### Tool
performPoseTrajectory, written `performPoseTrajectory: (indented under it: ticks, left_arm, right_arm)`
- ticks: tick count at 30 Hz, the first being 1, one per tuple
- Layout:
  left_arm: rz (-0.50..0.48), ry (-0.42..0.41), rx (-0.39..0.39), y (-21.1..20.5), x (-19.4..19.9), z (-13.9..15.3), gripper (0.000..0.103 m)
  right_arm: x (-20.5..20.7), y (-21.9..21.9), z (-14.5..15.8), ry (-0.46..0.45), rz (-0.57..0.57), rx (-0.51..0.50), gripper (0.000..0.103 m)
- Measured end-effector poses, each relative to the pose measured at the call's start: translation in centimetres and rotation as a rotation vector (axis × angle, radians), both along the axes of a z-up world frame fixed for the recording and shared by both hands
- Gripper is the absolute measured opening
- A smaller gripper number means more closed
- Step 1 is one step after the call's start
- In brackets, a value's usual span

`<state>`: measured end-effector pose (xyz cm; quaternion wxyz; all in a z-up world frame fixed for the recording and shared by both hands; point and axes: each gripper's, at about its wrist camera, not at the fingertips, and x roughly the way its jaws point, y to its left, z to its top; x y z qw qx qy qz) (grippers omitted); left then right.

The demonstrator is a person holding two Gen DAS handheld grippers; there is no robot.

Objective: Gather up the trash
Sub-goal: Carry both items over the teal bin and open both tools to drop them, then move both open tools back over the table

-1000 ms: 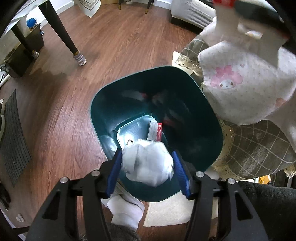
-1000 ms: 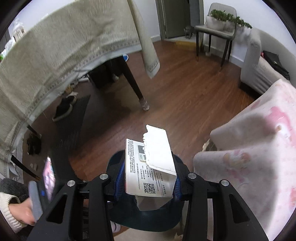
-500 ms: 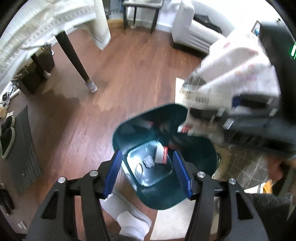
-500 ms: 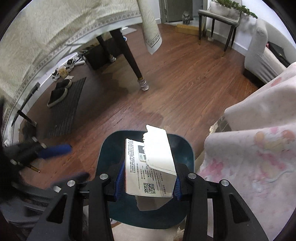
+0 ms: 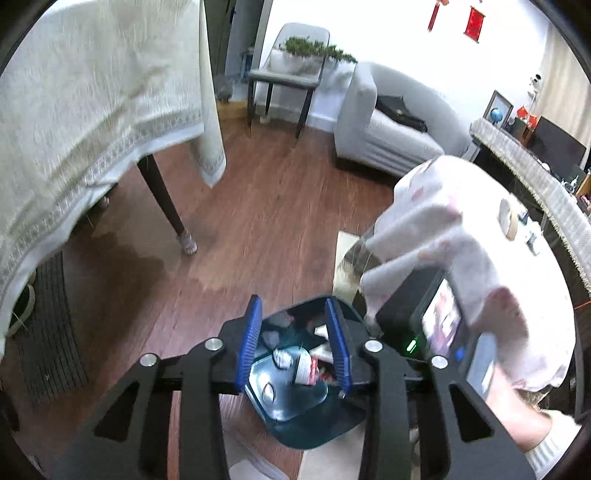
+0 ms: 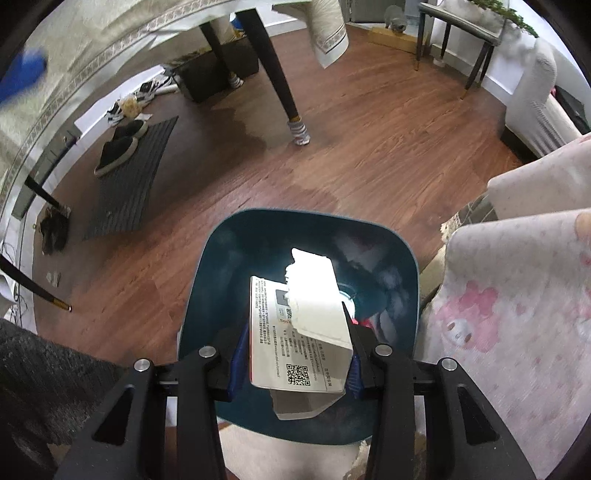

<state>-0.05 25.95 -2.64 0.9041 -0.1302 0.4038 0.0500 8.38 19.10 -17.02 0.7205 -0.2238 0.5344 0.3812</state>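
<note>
Left gripper (image 5: 293, 349) above teal bin (image 5: 314, 424), jaws closing, nothing between; wadded trash lay on bin floor. Right gripper (image 6: 293, 354) clamped on torn white carton (image 6: 299, 332), long axis pointing away from camera, over bin (image 6: 207, 280) mouth. Wood floor (image 6: 369, 147), draped table (image 6: 110, 29) left, sofa (image 5: 388, 140) right.

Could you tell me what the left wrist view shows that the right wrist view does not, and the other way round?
Only the left wrist view shows the left gripper, its jaws closing with nothing between them, the trash lying in the bin's bottom, and the hand carrying the other gripper.

Only the right wrist view shows the right gripper shut on a torn paper box above the bin, and slippers on a mat.

Both show the teal bin, the wooden floor and the table leg.
</note>
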Motion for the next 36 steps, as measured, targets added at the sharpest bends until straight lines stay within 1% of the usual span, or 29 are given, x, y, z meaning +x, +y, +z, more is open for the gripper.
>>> performPoseTrajectory:
  ticks: [5, 6, 7, 8, 10, 12, 15, 21, 25, 28, 31, 36]
  left_arm:
    - [0.011, -0.062, -0.018, -0.1, 0.1, 2.4, 0.034]
    - [0.019, -0.077, -0.008, -0.2, 0.1, 3.0, 0.034]
    - [0.026, -0.088, 0.001, -0.2, 0.2, 3.4, 0.034]
    - [0.029, -0.095, 0.005, -0.3, 0.1, 3.7, 0.034]
    - [0.032, -0.114, 0.004, -0.7, 0.1, 4.5, 0.034]
    - [0.021, -0.137, 0.014, -1.2, 0.1, 5.3, 0.034]
    - [0.013, -0.173, 0.041, -2.0, 0.1, 6.4, 0.034]
    - [0.008, -0.197, 0.034, -3.1, 0.8, 7.1, 0.034]
    - [-0.005, -0.200, 0.046, -4.2, 1.4, 7.2, 0.036]
    - [-0.011, -0.210, 0.050, -4.8, 1.7, 7.4, 0.040]
    - [-0.014, -0.228, 0.047, -5.5, 2.2, 7.7, 0.045]
    - [-0.017, -0.268, 0.028, -6.3, 2.8, 8.2, 0.055]
  right_arm:
    - [-1.2, -0.1, -1.4, 0.010, 0.032, -0.032, 0.046]
    - [-1.6, -0.1, -1.7, 0.005, 0.048, -0.038, 0.050]
    - [-1.9, 0.0, -1.9, 0.001, 0.061, -0.046, 0.057]
    - [-2.2, -0.1, -2.0, -0.006, 0.069, -0.053, 0.061]
    - [-2.7, -0.3, -2.0, -0.033, 0.080, -0.058, 0.073]
    - [-3.0, -0.8, -1.9, -0.037, 0.089, -0.056, 0.076]
    - [-3.3, -1.4, -1.1, -0.043, 0.102, -0.036, 0.076]
    - [-3.5, -3.0, 3.6, -0.094, 0.110, 0.073, 0.076]
    - [-3.8, -4.6, 8.2, -0.164, 0.108, 0.169, 0.076]
    - [-3.9, -5.9, 11.3, -0.222, 0.106, 0.239, 0.076]
    - [-4.0, -7.3, 13.4, -0.269, 0.098, 0.285, 0.076]
    - [-3.4, -9.7, 16.2, -0.349, 0.066, 0.315, 0.076]
